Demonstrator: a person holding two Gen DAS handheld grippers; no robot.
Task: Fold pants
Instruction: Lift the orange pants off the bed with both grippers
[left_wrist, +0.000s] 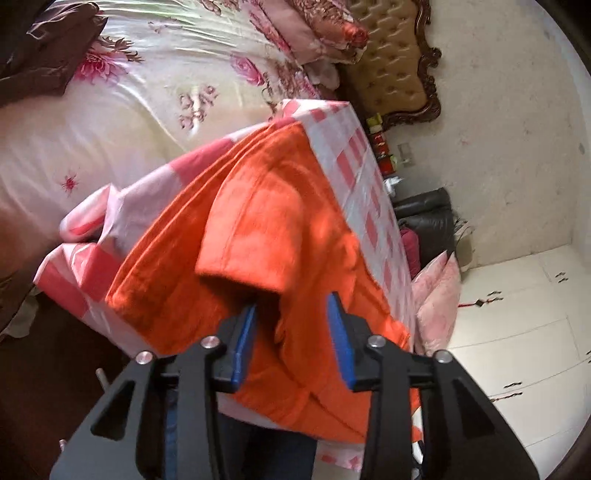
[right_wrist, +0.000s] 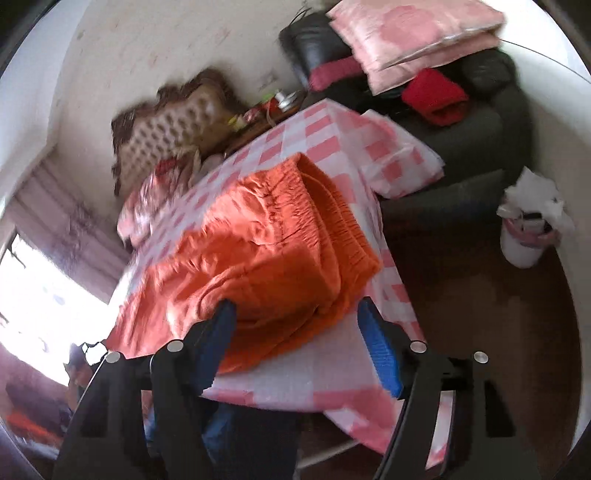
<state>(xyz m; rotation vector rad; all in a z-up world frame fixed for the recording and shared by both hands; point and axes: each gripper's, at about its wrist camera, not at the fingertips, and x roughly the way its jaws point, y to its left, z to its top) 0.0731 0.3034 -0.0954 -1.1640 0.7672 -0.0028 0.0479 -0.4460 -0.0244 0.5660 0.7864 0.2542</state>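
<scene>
Orange pants (left_wrist: 280, 206) lie folded in layers on a table with a pink and white checked cloth (left_wrist: 354, 147). My left gripper (left_wrist: 293, 304) hovers over their near end, jaws apart, a folded flap just ahead of its left finger (left_wrist: 247, 332); nothing is pinched. In the right wrist view the pants (right_wrist: 266, 236) show their gathered waistband (right_wrist: 332, 206) at the right, stacked in folds. My right gripper (right_wrist: 295, 306) stands wide open at the near edge of the pile, its blue pads (right_wrist: 380, 347) on either side and clear of the fabric.
A bed with a floral sheet (left_wrist: 129, 110) and a tufted headboard (left_wrist: 391, 62) lies beyond the table. A dark sofa (right_wrist: 480, 122) holds pink cushions (right_wrist: 417, 37) and a red cloth (right_wrist: 436, 96). A white bin (right_wrist: 524, 236) stands on the brown floor.
</scene>
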